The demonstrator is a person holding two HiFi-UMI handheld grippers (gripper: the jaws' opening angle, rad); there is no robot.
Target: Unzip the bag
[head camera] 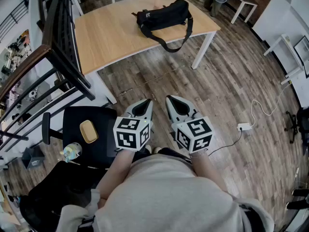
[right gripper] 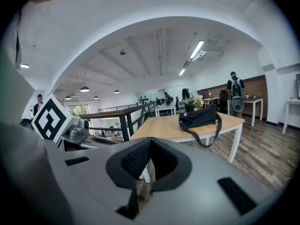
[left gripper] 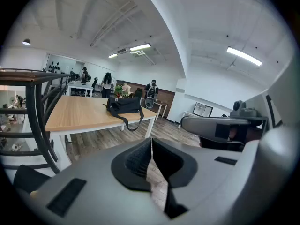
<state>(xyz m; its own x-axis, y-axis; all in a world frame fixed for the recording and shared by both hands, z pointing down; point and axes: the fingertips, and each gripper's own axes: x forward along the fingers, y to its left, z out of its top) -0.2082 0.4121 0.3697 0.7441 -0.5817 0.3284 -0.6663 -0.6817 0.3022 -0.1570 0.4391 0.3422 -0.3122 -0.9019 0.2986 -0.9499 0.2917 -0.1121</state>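
A black fabric shoulder bag (head camera: 161,14) is laid on the light wooden surface (head camera: 111,42); its white label (head camera: 147,14) cannot be read. Well short of the bag, the left gripper (head camera: 145,102) and right gripper (head camera: 173,99) are held closed, empty. Standing people (left gripper: 107,82) are shown only in the gripper views.

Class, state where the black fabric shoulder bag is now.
In the head view, the black fabric shoulder bag lies on the light wooden table, toward its far right corner, strap hanging over the near edge.
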